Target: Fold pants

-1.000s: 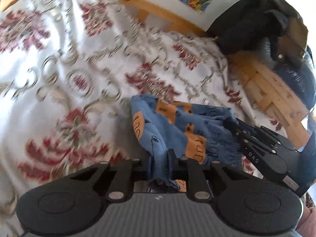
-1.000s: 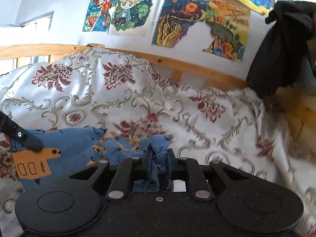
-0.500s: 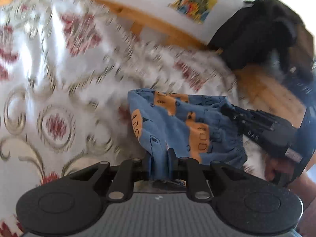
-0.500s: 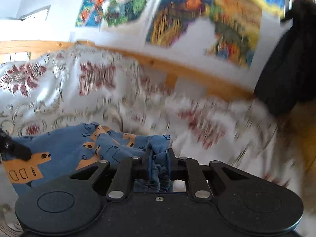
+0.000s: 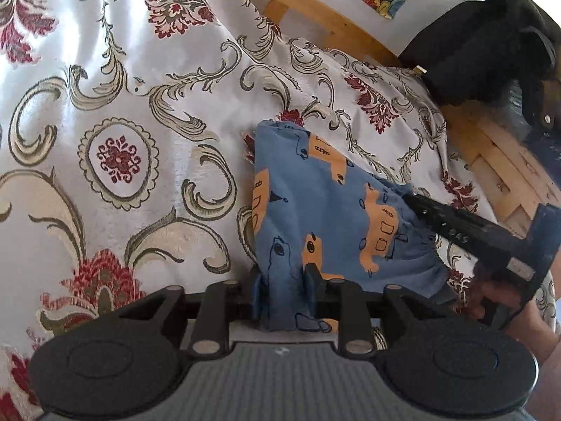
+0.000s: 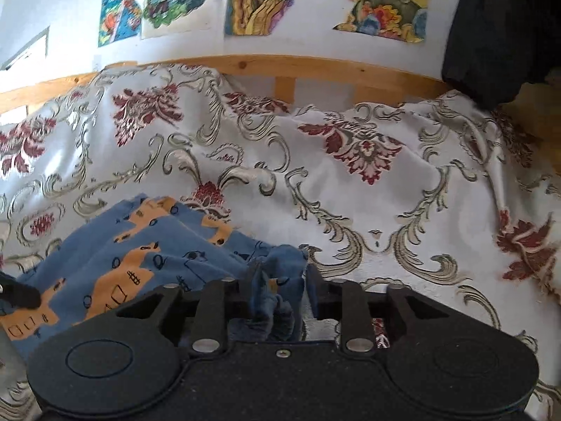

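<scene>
Both my grippers have cloth in them. The left gripper (image 5: 282, 277) pinches a bunched edge of the pants (image 5: 315, 210); blue fabric fills the gap between its jaws and hangs out below. The right gripper (image 6: 280, 280) likewise pinches a gathered wad of the same pants (image 6: 140, 256), jaws pressed onto it.

Landmark: the wooden bed rail (image 6: 298, 70) at the far side of the bedspread (image 6: 350, 193).

The pants lie on the bedspread on my side of the rail, well short of it. From both sets of jaws the cloth runs away toward the rail, narrowing to a far end near a red flower motif. Long axis: roughly from my jaws toward the rail, slanted a little. The edge between my two grips looks slack and wrinkled, not taut.

In the left view my right gripper (image 5: 466, 231) enters from the side, touching the cloth edge, a hand (image 5: 498, 301) behind it. Both grips sit at the near end, about equally far from the rail.

Judgement: next I carry the near edge toward the far end. Open bedspread lies between pants and rail, and more to the left. A dark garment (image 5: 491, 42) hangs at the right end of the rail, well apart.
</scene>
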Tool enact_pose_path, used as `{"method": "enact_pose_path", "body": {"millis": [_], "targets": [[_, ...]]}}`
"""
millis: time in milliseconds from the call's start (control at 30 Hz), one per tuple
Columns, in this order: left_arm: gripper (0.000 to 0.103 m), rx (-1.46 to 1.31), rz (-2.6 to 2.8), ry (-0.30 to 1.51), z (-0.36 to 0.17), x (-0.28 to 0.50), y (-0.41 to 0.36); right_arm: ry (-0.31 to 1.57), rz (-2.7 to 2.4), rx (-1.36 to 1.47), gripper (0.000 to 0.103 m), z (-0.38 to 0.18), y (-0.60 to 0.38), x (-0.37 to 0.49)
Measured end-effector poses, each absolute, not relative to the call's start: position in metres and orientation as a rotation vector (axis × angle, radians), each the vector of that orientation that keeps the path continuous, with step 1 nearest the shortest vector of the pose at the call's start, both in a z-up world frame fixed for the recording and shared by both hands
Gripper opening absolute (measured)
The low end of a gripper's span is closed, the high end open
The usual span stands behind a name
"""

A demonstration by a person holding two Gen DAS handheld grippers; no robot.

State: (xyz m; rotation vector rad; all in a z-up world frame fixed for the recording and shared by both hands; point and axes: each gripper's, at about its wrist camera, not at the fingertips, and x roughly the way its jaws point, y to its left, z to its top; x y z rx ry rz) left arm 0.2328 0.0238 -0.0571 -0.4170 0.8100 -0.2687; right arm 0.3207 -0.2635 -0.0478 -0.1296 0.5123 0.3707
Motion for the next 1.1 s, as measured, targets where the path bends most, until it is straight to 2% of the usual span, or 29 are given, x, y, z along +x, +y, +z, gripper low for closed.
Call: {"method": "enact_pose_path", "body": {"millis": [33,100,167,200,300,400,467,800,1100], "targets": [[0.042,-0.403,-0.263,0.815,-0.055,0.232,0.022,0.508,0.362,-0.118,0.041,-0.044,-0.266,0.318],[0.07,-0.375,-0.25,0.814,-0.048,0.23,0.019,0.5,0.349,-0.102,0.063,-0.038,-0.269,0.311],[0.083,-0.345,-0.229,0.797,-0.038,0.224,0.014,0.489,0.346,-0.088,0.071,-0.029,-0.269,0.298],[0.089,-0.324,-0.215,0.79,-0.033,0.221,0.011,0.484,0.342,-0.085,0.077,-0.025,-0.267,0.291],[0.096,-0.271,-0.173,0.785,-0.018,0.212,0.003,0.46,0.317,-0.075,0.09,-0.013,-0.263,0.266],[0.1,-0.254,-0.122,0.785,-0.003,0.2,0.0,0.429,0.307,-0.055,0.1,0.0,-0.259,0.237],[0.101,-0.251,-0.096,0.78,0.007,0.188,0.001,0.405,0.294,-0.045,0.102,0.009,-0.257,0.218],[0.103,-0.21,0.005,0.685,0.04,0.129,0.011,0.336,0.263,-0.048,0.102,0.041,-0.247,0.126],[0.103,-0.187,0.041,0.641,0.049,0.089,0.011,0.287,0.222,-0.006,0.102,0.055,-0.237,0.062]]}}
